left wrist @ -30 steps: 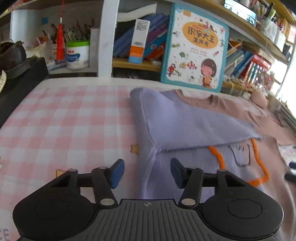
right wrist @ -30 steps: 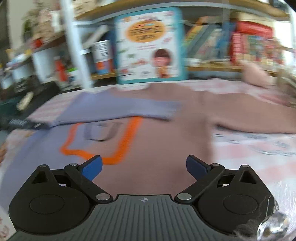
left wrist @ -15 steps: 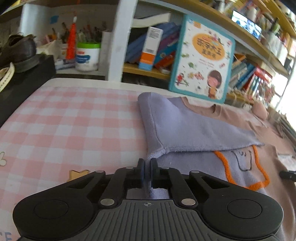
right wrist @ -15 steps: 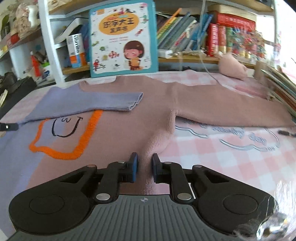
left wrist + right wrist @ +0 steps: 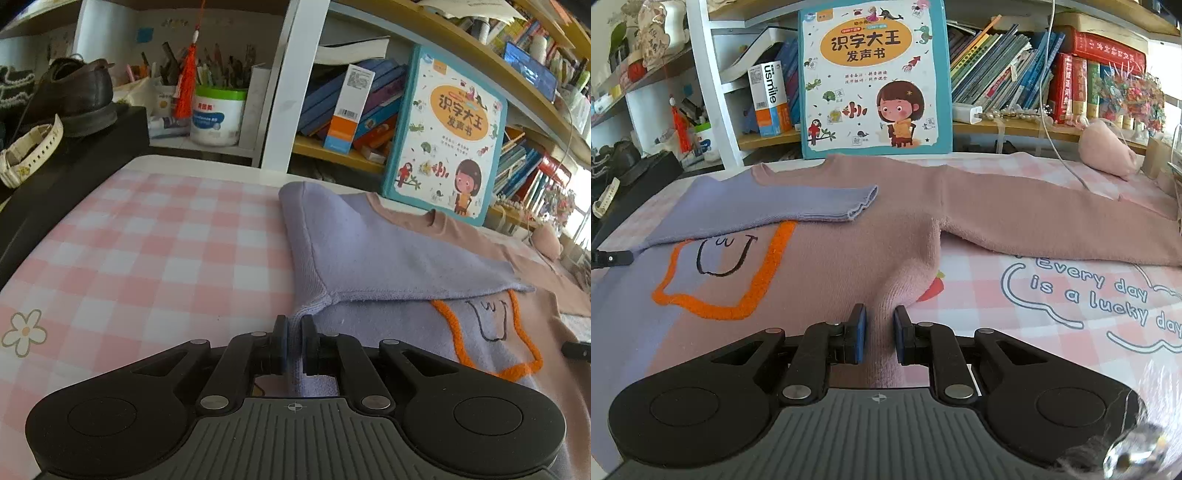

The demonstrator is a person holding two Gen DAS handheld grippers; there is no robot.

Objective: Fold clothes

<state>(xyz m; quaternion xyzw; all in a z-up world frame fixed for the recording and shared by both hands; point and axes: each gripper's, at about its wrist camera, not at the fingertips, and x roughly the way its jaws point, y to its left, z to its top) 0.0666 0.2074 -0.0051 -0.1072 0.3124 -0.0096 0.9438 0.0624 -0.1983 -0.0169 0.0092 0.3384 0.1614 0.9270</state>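
A pink and lilac sweater point(image 5: 849, 229) with an orange-outlined smiley patch lies flat on the checked table. Its lilac sleeve point(image 5: 768, 206) is folded across the chest; the pink sleeve point(image 5: 1052, 221) stretches out to the right. My left gripper point(image 5: 293, 341) is shut on the sweater's lilac left side edge point(image 5: 306, 314), just below the armpit. My right gripper point(image 5: 880, 332) is shut on a pinched ridge of the pink right side edge point(image 5: 901, 280), below the other armpit. The left gripper's tip point(image 5: 609, 257) shows at the far left of the right wrist view.
A pink checked tablecloth point(image 5: 147, 251) covers the table. A children's book point(image 5: 873, 77) leans against the bookshelf behind the collar. A black box with a brown shoe point(image 5: 77, 96) stands at the left edge. A pink pouch point(image 5: 1106, 153) lies at the back right.
Both grippers were open above the sweater a second ago; both have closed on its side edges, left on the lilac side, right on the pink side, bunching the fabric up slightly.
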